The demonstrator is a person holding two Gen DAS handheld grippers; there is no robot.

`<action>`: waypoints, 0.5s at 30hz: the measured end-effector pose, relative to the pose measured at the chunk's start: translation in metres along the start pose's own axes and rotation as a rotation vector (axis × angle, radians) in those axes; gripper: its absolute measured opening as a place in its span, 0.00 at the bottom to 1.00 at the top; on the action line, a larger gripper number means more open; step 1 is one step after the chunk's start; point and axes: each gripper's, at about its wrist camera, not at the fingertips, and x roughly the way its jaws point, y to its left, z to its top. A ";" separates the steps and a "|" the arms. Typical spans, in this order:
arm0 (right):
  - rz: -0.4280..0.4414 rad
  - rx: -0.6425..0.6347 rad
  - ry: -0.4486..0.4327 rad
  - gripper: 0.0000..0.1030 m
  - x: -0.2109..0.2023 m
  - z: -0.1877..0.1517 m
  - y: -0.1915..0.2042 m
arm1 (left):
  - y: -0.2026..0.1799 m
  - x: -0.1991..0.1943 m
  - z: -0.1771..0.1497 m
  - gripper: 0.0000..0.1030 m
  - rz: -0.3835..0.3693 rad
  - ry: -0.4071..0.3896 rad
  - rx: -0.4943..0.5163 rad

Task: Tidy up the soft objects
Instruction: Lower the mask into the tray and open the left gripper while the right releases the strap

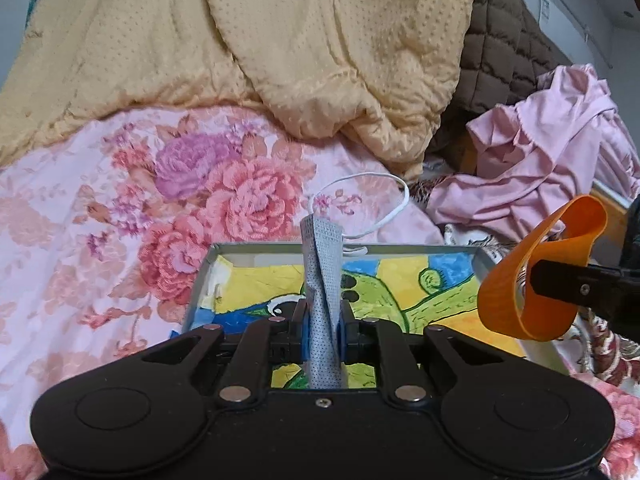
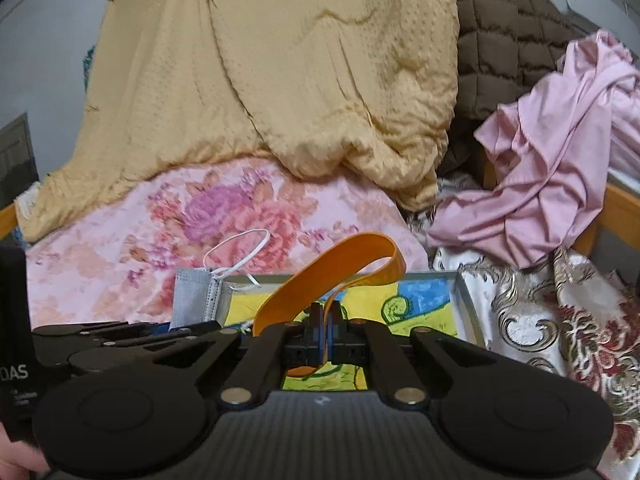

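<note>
Left gripper [image 1: 323,322] jaws clamped on a folded grey face mask [image 1: 322,280], mask standing upright at 12 o'clock, its white ear loop [image 1: 376,200] curling beyond. Right gripper [image 2: 324,330] jaws pinched on an orange rubber band [image 2: 340,272], loop arching up toward 12-1 o'clock. Both held over a grey tray [image 1: 200,280] with a yellow-green cartoon print, lying on the floral bed sheet [image 1: 120,200]. Farther: tan quilt [image 1: 280,40] at 12, pink garment [image 1: 540,160] at 2, brown quilted jacket [image 1: 504,40] behind.
</note>
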 end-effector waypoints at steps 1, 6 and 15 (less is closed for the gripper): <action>-0.007 0.000 0.009 0.01 0.008 -0.001 -0.002 | 0.000 0.007 -0.001 0.14 0.001 0.011 0.004; -0.030 0.018 0.067 0.01 0.041 -0.004 -0.013 | -0.001 0.035 -0.005 0.14 -0.005 0.061 0.011; -0.060 0.057 0.209 0.01 0.096 -0.020 -0.029 | 0.000 0.091 -0.012 0.16 -0.020 0.219 -0.018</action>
